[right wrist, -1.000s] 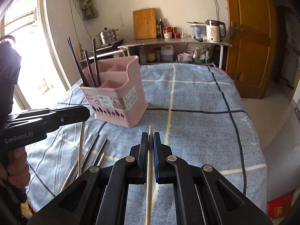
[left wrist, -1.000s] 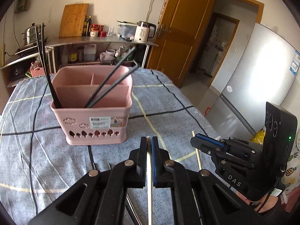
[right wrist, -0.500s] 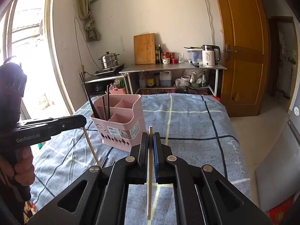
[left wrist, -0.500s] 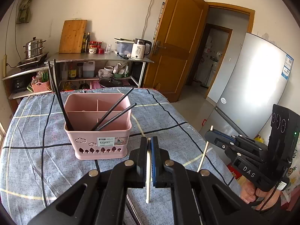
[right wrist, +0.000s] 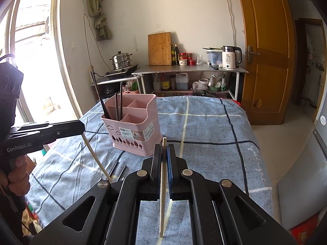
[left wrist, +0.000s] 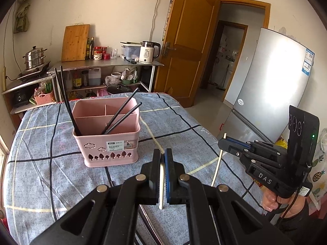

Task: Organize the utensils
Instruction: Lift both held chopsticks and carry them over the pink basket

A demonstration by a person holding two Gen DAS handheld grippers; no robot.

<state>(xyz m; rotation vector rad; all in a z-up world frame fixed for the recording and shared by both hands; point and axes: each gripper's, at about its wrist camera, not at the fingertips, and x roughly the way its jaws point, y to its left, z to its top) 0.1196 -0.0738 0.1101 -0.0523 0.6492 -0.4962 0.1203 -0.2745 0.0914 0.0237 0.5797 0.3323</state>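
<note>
Left wrist view
Left gripper: black, closed tight on a thin pale wooden chopstick; the stick's end pokes out below the jaws.
Basket: a pink plastic basket with sections stands on the desk at 11 o'clock from the gripper.
Black sticks: long black chopsticks lean inside the basket's front section.
Desk: covered by a blue checked cloth.
Right gripper: at 3 o'clock, closed on a second pale wooden chopstick, held in a person's hand.

Right wrist view
Right gripper: black, closed tight on its pale stick, which stands almost upright.
Basket: at 11 o'clock, apart from the gripper.
Left gripper: at 9 o'clock, closed on its own slanted stick.
Loose sticks: dark chopsticks lie on the cloth at 8 o'clock from the basket.
</note>
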